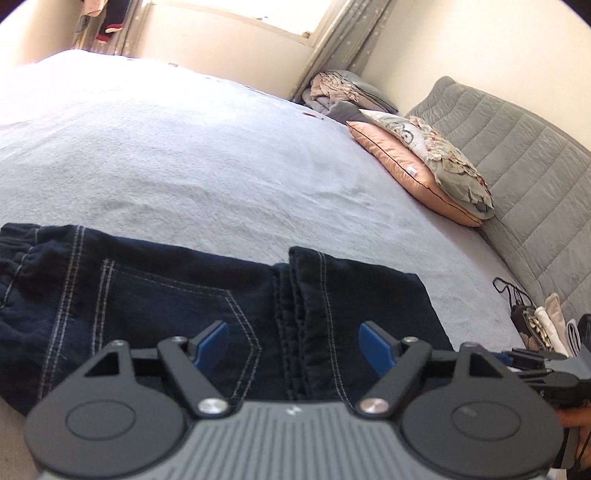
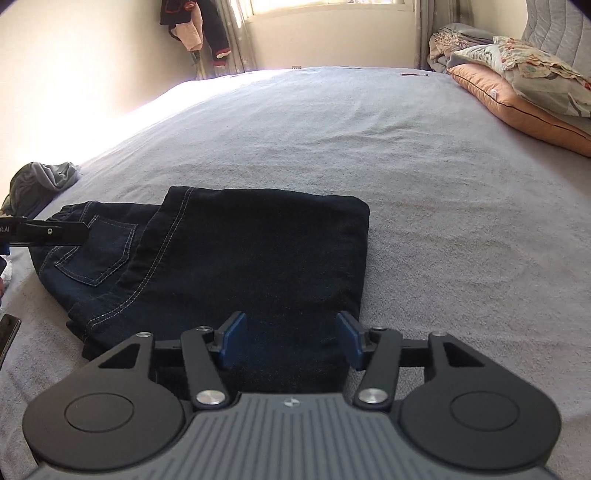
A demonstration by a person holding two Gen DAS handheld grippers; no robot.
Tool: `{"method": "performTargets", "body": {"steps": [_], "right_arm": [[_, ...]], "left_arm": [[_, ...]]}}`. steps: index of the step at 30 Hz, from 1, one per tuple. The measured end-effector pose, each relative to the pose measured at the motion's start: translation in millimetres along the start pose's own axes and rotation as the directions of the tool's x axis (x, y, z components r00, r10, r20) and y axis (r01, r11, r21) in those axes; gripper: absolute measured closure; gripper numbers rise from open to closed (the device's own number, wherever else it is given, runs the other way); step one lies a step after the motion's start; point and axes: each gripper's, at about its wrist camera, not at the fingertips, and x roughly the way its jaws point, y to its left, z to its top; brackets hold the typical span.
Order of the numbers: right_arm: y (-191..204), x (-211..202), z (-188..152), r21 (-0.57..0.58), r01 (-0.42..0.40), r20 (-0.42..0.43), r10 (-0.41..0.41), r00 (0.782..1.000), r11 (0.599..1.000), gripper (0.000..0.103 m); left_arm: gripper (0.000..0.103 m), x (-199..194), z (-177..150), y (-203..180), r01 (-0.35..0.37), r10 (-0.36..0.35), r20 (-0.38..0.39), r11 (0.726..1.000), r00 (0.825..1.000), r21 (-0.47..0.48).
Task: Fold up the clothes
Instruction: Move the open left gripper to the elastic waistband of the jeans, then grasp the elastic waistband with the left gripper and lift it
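Observation:
Dark blue jeans (image 1: pixel 155 295) lie folded on the grey bed cover (image 1: pixel 184 166), with the back pocket and white stitching facing up. In the right wrist view the legs are doubled over the seat of the jeans (image 2: pixel 258 251). My left gripper (image 1: pixel 293 345) hovers open over the pocket and inner seam, its blue pads (image 1: pixel 212 347) wide apart and not pressing the cloth. My right gripper (image 2: pixel 291 339) is open over the near edge of the folded legs, with nothing clamped. The left gripper's finger (image 2: pixel 55 232) shows at the left edge above the waistband.
Pink and floral pillows (image 1: pixel 424 162) lean on a grey quilted headboard (image 1: pixel 517 155) at the right. A grey garment (image 2: pixel 40 181) lies at the bed's left edge. Small folded items (image 1: pixel 539 321) sit near the headboard. Clothes hang in the far corner (image 2: pixel 199 29).

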Motion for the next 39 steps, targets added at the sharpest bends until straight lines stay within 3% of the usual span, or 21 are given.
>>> {"method": "performTargets", "body": {"steps": [3,6,9,12,15,21,23,25,26,27,29,33,36,39], "right_arm": [[17.4,0.9,-2.2,-0.069,-0.035,0.001,0.035,0.999,0.997,0.047],[37.7,-1.5,-4.0,-0.135,-0.078,0.019,0.082,0.996,0.988,0.047],[58.1,-1.4,-7.2,-0.188,-0.12,0.021,0.126,0.992,0.975,0.047],[79.6,-0.3,-11.7,-0.247,-0.163,0.009,0.17,0.985,0.955,0.046],[97.7,0.2,-14.4,-0.276,-0.204,0.018,0.217,0.976,0.939,0.046],[139.4,11.2,-24.3,-0.375,-0.247,0.029,0.278,0.96,0.893,0.046],[153.2,19.6,-28.8,-0.423,-0.217,0.033,0.254,0.967,0.88,0.046],[165.1,27.4,-33.0,-0.47,-0.172,0.047,0.219,0.975,0.866,0.046],[166.3,29.4,-33.2,-0.476,-0.153,0.059,0.206,0.977,0.866,0.047],[165.9,31.2,-32.4,-0.469,-0.143,0.07,0.198,0.978,0.871,0.055],[160.4,32.9,-29.2,-0.417,-0.16,0.077,0.211,0.975,0.894,0.061],[159.1,21.7,-27.1,-0.384,-0.161,0.148,0.233,0.961,0.909,0.072],[160.7,12.5,-25.7,-0.38,-0.164,0.197,0.253,0.947,0.91,0.073],[164.4,27.0,-30.3,-0.392,-0.156,0.119,0.218,0.969,0.907,0.071]], "left_arm": [[0.022,-15.0,12.2,38.6,-0.098,0.105,0.053,0.987,0.993,-0.126],[0.017,-37.8,14.8,79.7,-0.176,0.208,0.087,0.944,0.974,-0.278],[0.016,-57.5,3.4,112.8,-0.137,0.2,0.103,0.89,0.974,-0.434],[0.016,-62.9,-5.3,128.5,-0.072,0.151,0.113,0.854,0.982,-0.516],[0.016,-67.3,-5.4,126.9,-0.07,0.16,0.125,0.842,0.979,-0.535],[0.01,-81.5,-7.6,127.3,-0.153,0.282,0.136,0.797,0.95,-0.584],[0.008,-73.1,-8.8,129.0,-0.178,0.288,0.103,0.797,0.952,-0.578],[0.008,-64.2,-13.2,134.1,-0.186,0.287,0.075,0.777,0.955,-0.601],[0.007,-59.9,-16.1,137.2,-0.186,0.285,0.064,0.764,0.956,-0.618],[0.004,-56.4,-17.9,139.6,-0.184,0.282,0.058,0.755,0.958,-0.629],[0.0,-51.3,-18.3,142.1,-0.174,0.271,0.056,0.751,0.961,-0.637],[0.0,-48.8,-20.5,149.2,-0.154,0.27,0.071,0.723,0.96,-0.674],[0.001,-49.9,-21.0,146.5,-0.161,0.281,0.077,0.729,0.957,-0.665],[0.001,-46.5,-21.2,140.6,-0.197,0.304,0.064,0.749,0.951,-0.632]]}}
